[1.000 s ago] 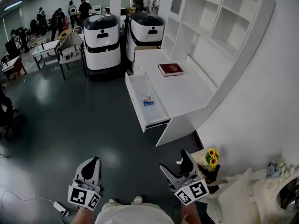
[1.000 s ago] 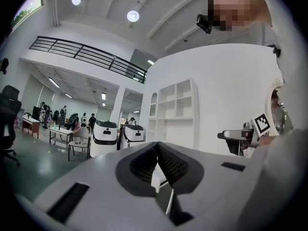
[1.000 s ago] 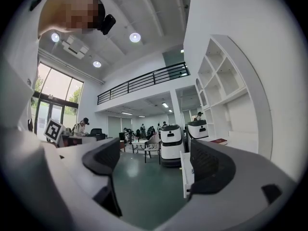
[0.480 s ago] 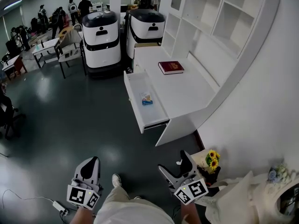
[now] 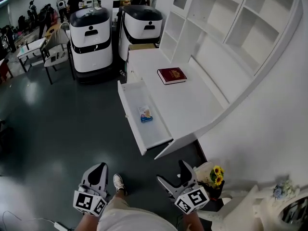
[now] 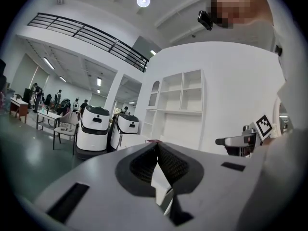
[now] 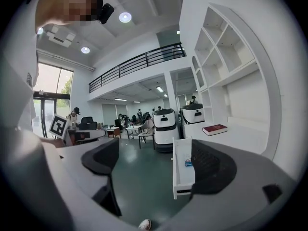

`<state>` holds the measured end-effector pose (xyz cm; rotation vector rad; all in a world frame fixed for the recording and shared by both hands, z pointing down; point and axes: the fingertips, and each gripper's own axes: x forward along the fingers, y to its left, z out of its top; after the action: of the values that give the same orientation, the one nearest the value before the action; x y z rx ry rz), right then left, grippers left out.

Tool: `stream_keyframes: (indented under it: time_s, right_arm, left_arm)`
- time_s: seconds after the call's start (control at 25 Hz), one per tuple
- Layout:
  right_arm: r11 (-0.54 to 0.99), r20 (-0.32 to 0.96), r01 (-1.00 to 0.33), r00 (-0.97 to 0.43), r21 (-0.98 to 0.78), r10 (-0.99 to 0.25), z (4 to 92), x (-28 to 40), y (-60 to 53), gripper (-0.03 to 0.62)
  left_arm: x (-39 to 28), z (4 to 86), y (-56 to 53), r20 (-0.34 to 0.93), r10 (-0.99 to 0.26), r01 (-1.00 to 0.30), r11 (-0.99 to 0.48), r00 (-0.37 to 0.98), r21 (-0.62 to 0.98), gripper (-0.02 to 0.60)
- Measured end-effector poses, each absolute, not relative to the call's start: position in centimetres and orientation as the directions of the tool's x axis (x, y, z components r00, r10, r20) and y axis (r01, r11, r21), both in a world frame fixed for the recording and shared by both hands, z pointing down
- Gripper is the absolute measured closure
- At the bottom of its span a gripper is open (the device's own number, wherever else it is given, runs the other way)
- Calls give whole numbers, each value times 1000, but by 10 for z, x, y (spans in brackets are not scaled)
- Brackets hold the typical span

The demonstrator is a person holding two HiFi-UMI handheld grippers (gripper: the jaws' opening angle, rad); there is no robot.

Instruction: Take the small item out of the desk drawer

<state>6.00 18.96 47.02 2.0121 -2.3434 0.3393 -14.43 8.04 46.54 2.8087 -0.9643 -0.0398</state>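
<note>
A white desk (image 5: 192, 100) has its drawer (image 5: 130, 117) pulled out toward the dark floor. Inside the drawer lies a small blue-and-white packet (image 5: 145, 114), also seen as the packet (image 7: 187, 163) in the right gripper view. Both grippers are held low, well short of the desk. My left gripper (image 5: 96, 173) has its jaws pressed together with nothing between them. My right gripper (image 5: 173, 177) stands open and empty, the open drawer (image 7: 183, 170) showing between its jaws.
A dark red book (image 5: 172, 75) lies on the desk top. Two white-and-black robot units (image 5: 91, 37) stand beyond the desk's far end. White shelving (image 5: 226, 28) backs the desk. A pot of yellow flowers (image 5: 215, 174) sits by my right gripper. People and tables (image 5: 33, 47) at far left.
I have stepped forward, so the desk and drawer sit nearer and lower in the head view. Both grippers keep their pose, left shut and right open.
</note>
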Motion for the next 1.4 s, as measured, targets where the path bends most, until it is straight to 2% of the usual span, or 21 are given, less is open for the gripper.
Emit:
stream_keyframes:
  time_s: [0.32, 0.6, 0.8, 1.0, 1.4]
  right_arm:
    - [37, 257, -993, -66, -114, -964, 465, 78, 47, 135]
    - [-22, 356, -994, -19, -110, -934, 486, 100, -13, 135]
    - [-16, 393, -994, -27, -106, -919, 508, 123, -49, 135]
    - [10, 477, -991, -72, -131, -876, 553, 151, -83, 135]
    - [47, 632, -982, -153, -182, -760, 656, 187, -163, 135]
  left_arm:
    - [-110, 455, -90, 9, -527, -518, -831, 850, 202, 565]
    - [-78, 468, -150, 29, -485, -476, -843, 874, 250, 565]
    - [-64, 478, -178, 46, -507, -500, -827, 861, 257, 565]
    - [-58, 456, -194, 33, -574, -566, -795, 819, 219, 565]
    - [-56, 458, -213, 115, -679, -688, -706, 725, 171, 565]
